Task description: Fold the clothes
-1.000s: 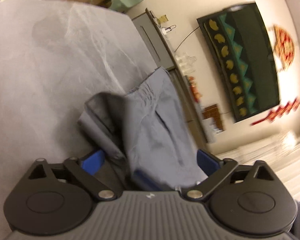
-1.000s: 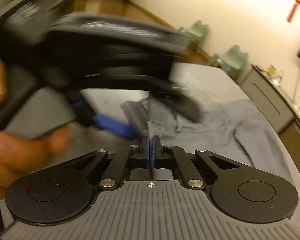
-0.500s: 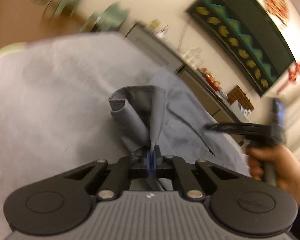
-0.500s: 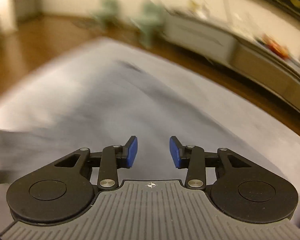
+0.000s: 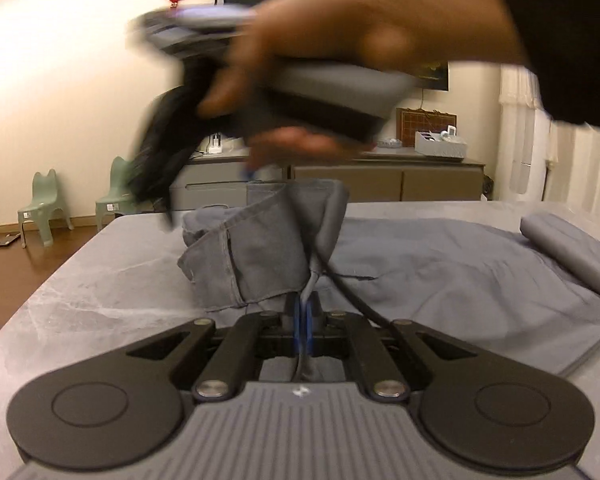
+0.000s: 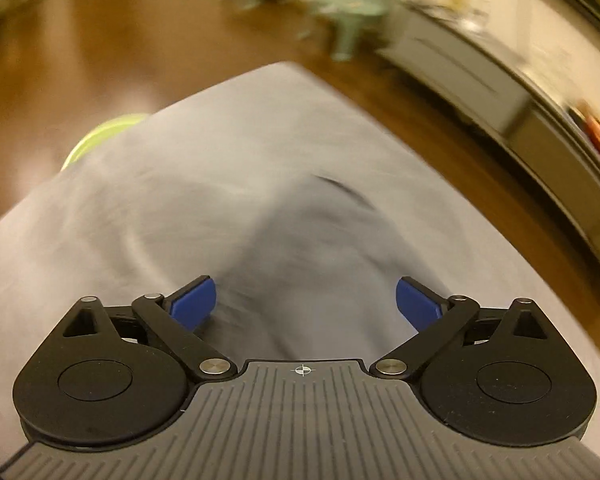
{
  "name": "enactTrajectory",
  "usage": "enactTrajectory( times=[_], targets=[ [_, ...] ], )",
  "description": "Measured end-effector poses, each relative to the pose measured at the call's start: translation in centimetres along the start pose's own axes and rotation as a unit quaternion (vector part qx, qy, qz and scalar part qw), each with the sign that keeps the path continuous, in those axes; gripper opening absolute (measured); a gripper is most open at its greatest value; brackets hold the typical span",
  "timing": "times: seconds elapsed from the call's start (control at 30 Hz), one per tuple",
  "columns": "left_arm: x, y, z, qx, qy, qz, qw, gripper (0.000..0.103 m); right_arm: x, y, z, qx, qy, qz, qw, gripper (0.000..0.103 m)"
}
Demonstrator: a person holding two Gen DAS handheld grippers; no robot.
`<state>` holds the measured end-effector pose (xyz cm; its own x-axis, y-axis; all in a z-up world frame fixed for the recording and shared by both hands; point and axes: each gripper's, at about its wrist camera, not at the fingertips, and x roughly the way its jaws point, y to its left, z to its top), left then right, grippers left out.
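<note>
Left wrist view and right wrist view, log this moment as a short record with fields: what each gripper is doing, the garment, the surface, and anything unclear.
left gripper: shut on a bunched fold of the grey garment
right gripper: open, nothing between its pads, over the grey table cover
garment: one end lifted and bunched, the rest spread flat on the cover
rolled grey cloth: lying at the far right of the garment
unclear: right wrist view is motion-blurred; the right hand is blurred in the left wrist view

Left wrist view looks low across the table [image 5: 100,272] toward the sideboard [image 5: 380,180]; right looks down (blurred) on the same table.
</note>
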<state>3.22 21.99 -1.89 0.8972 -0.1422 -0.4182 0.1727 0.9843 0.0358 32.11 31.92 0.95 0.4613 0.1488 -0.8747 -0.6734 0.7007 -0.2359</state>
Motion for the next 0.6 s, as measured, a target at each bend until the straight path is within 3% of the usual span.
enactTrajectory(
  times=[0.03, 0.1, 0.13, 0.17, 0.2, 0.23, 0.33, 0.43, 0.6],
  targets=[
    [0.0, -0.2, 0.0, 0.002, 0.004, 0.001, 1.0000, 0.003, 1.2, 1.2, 0.6, -0.023, 0.029, -0.005, 0.999, 0.099],
    [0.1, -0.3, -0.2, 0.002, 0.017, 0.001, 0.9999, 0.003, 3.5, 3.1, 1.1, -0.068, 0.081, -0.020, 0.994, 0.082],
    [0.1, -0.4, -0.2, 0.002, 0.024, 0.001, 0.9997, 0.003, 4.6, 3.7, 0.8, -0.089, 0.101, -0.032, 0.990, 0.061],
    [0.1, -0.4, -0.3, 0.003, 0.029, 0.000, 0.9996, 0.003, 5.7, 4.2, 0.6, -0.111, 0.122, -0.045, 0.985, 0.046],
    [-0.1, -0.5, -0.2, 0.006, 0.030, 0.001, 0.9995, 0.003, 5.6, 4.3, 0.3, -0.120, 0.118, -0.046, 0.985, 0.037],
    [-0.3, -0.6, 0.0, 0.007, 0.025, 0.001, 0.9996, 0.003, 5.1, 4.2, 0.1, -0.127, 0.108, -0.044, 0.985, 0.015],
    [-1.5, -0.9, 0.8, 0.012, -0.005, -0.006, 0.9999, 0.003, -0.1, 1.5, -1.0, -0.094, 0.021, -0.052, 0.994, 0.010],
    [-3.0, -2.7, 1.3, 0.030, -0.043, -0.031, 0.9981, 0.003, -6.0, -3.7, -4.5, -0.007, -0.048, -0.045, 0.998, 0.008],
    [-3.8, -7.8, 1.4, 0.086, -0.070, -0.086, 0.9901, 0.003, -11.5, -12.7, -17.3, 0.177, -0.109, -0.024, 0.978, 0.008]
  ],
)
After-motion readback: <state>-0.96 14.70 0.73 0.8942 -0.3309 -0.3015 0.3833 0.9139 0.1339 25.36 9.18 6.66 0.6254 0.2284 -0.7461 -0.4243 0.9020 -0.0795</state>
